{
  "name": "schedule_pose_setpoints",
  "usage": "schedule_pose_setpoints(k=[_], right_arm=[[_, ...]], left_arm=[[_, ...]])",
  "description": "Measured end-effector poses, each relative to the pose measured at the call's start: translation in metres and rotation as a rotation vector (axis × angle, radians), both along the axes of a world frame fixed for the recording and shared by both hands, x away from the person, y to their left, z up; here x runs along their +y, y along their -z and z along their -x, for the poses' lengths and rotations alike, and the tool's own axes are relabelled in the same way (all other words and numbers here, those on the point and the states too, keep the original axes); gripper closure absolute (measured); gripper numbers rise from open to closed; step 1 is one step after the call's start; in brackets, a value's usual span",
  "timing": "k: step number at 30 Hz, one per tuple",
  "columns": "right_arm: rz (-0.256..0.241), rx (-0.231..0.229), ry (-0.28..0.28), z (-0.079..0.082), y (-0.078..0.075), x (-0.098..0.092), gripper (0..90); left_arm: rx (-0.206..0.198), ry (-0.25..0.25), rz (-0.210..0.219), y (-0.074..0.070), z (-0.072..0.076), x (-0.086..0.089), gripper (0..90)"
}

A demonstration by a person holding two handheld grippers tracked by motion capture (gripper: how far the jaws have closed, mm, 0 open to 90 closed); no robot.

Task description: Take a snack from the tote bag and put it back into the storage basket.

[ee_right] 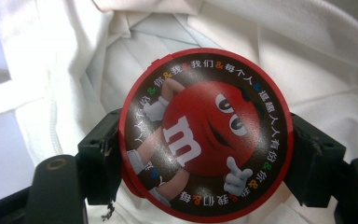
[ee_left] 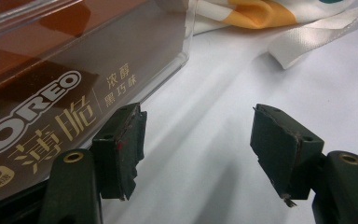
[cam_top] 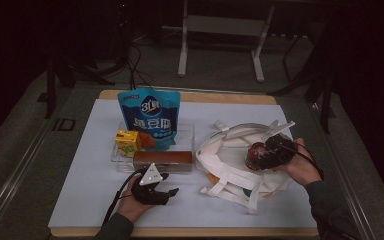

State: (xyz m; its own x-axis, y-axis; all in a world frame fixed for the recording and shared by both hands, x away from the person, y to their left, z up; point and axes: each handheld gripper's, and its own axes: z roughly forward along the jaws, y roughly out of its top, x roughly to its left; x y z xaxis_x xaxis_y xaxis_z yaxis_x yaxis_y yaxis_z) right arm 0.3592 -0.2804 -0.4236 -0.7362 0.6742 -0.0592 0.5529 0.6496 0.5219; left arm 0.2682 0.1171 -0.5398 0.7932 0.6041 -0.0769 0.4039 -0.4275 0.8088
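Dark lab: lit table, metal stand behind.

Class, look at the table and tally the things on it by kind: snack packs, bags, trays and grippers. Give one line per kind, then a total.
Snack packs: 4 (blue pouch, yellow carton, brown Oreo box, red round tin)
Bags: 1 (white cloth bag)
Trays: 1 (clear tray)
Grippers: 2 (left gripper, right gripper)
Total: 8

Bare worktop runs along the near edge and the left edge. The clear tray with the Oreo box blocks the middle; the white tote bag crowds the right half.
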Motion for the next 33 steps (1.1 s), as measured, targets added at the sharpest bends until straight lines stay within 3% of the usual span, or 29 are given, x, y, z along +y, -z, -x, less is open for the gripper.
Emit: schedule_pose_setpoints(k=[33], right_arm=[[-0.022,-0.010,-0.061,0.004,-0.019,0.023,25.3]], left_arm=[[0.000,0.002,0.001,0.000,0.000,0.000,34.8]])
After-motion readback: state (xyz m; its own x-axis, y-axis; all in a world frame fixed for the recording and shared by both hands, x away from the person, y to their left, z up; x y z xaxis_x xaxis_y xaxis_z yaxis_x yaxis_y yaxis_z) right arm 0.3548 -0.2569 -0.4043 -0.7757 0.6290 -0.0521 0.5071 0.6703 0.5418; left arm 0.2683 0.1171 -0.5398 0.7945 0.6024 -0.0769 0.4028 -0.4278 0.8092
